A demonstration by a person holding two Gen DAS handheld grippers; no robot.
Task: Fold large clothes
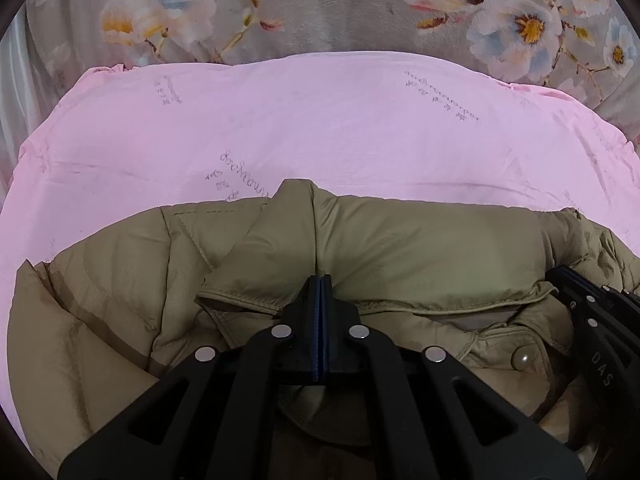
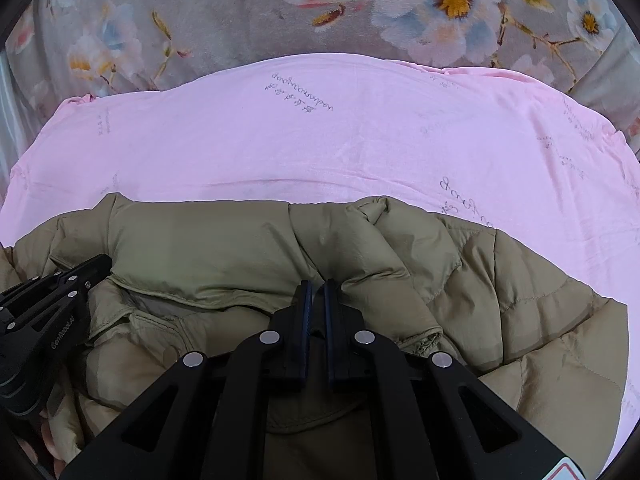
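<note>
A khaki padded jacket point(image 1: 400, 240) lies on a pink sheet point(image 1: 320, 128), collar toward the far side. My left gripper point(image 1: 321, 280) is shut on a fold of the jacket near the collar. My right gripper point(image 2: 316, 286) is almost shut, pinching jacket fabric point(image 2: 240, 248) between its fingers at the collar's other side. The right gripper also shows at the right edge of the left wrist view point(image 1: 592, 312). The left gripper shows at the left edge of the right wrist view point(image 2: 56, 292). A snap button point(image 1: 524, 357) shows on the jacket front.
The pink sheet point(image 2: 320, 140) carries faint script print and covers a grey floral blanket point(image 1: 320, 4) that shows beyond its far edge point(image 2: 240, 12). A pale curtain-like surface point(image 1: 12, 92) is at the far left.
</note>
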